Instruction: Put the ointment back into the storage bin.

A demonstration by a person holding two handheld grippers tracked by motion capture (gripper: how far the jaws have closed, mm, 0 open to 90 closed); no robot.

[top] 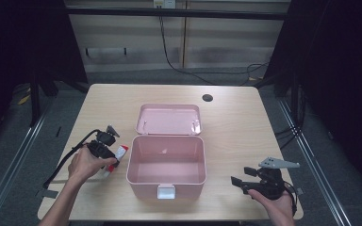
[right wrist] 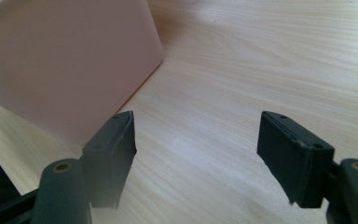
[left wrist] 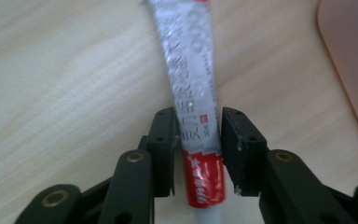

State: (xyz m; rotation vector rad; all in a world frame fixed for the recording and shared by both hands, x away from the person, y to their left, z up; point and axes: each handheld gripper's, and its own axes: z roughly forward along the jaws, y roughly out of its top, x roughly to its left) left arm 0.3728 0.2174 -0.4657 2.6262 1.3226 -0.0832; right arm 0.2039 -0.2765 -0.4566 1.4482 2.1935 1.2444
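Jaws of our left gripper (left wrist: 198, 149) stand narrow around a soft white tube with a red band and grey print (left wrist: 193, 102). The left pad sits against the tube's side, while a thin gap shows at the right pad, so we cannot tell whether the squeeze is firm. The tube lies on the pale wooden table (left wrist: 65, 84), its long body running away from us between the pads.

From the high view, our left gripper (top: 104, 149) and the tube (top: 119, 153) sit at the table's near-left part, just beside the left wall of the open pink plastic box (top: 166, 165). The box has a white latch on its front wall. Its pink lid (top: 168, 119) lies flat on the table right behind it.

Our right gripper (top: 245, 180) rests at the near-right corner, well apart from the box. Its jaws stand wide with nothing between them; in the right gripper view they (right wrist: 196, 154) frame bare wood, with the pink box wall (right wrist: 65, 60) to the left.

Farther off, a small dark round hole (top: 207, 98) marks the tabletop.
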